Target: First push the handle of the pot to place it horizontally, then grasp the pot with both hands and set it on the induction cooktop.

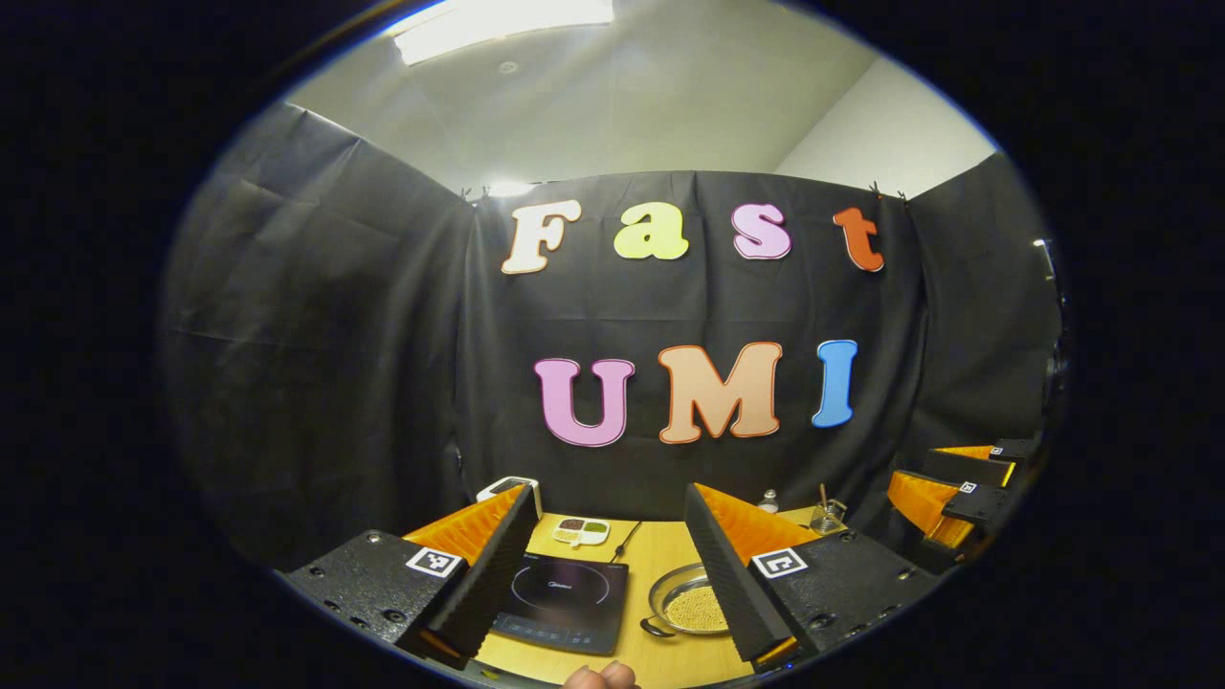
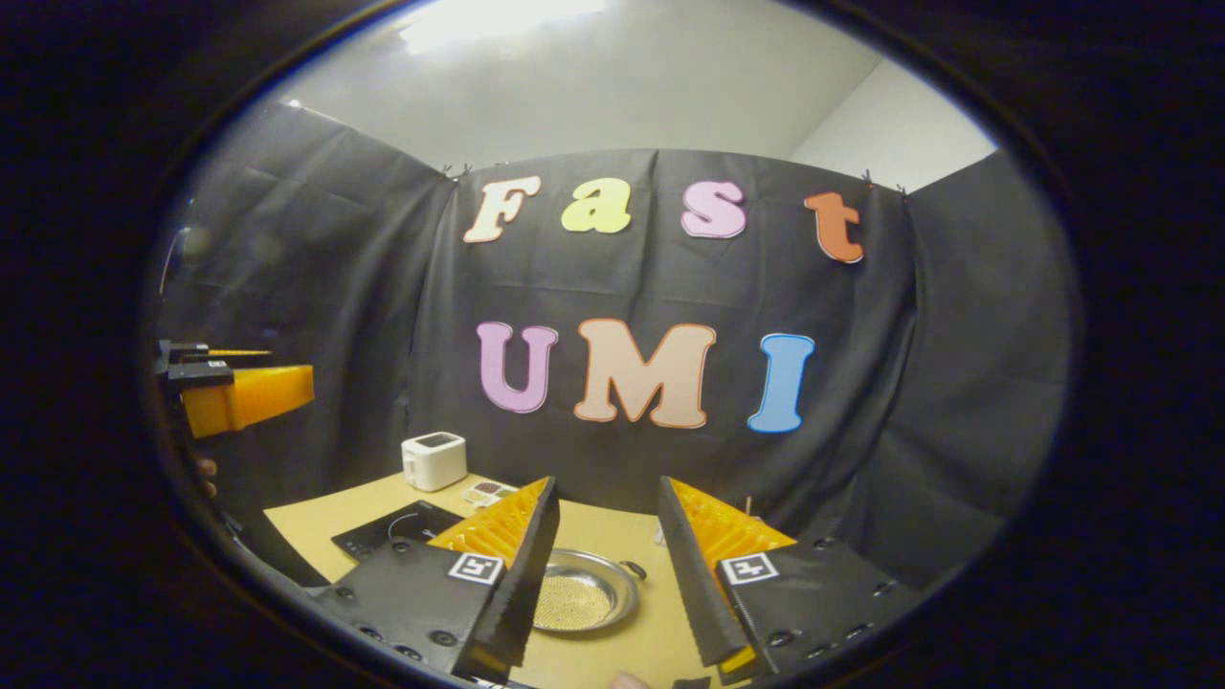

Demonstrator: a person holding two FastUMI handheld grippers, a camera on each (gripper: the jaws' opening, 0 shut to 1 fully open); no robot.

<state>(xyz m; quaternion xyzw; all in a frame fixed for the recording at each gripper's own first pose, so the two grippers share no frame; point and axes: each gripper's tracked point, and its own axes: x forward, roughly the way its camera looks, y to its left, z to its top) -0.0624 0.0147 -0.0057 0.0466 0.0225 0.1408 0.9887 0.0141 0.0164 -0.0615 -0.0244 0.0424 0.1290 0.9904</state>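
A shallow metal pot (image 1: 686, 601) holding yellowish grains sits on the wooden table, a small dark handle at its near-left rim. The black induction cooktop (image 1: 567, 605) lies just left of it. My left gripper (image 1: 612, 531) hangs open above the table, the cooktop showing between its fingers. In the right gripper view the pot (image 2: 584, 598) lies between the fingers of my right gripper (image 2: 603, 522), which is open and held above it; a handle pokes out at the pot's far-right rim. The cooktop (image 2: 392, 529) lies to the left. The other gripper (image 2: 244, 392) hangs at far left.
A white box-shaped appliance (image 2: 434, 459) stands at the table's back left. A small divided dish (image 1: 581, 529) lies behind the cooktop, whose cord trails back. A glass jar (image 1: 826, 515) and a little bottle (image 1: 768, 500) stand at the back right. The other gripper (image 1: 957, 493) is at right.
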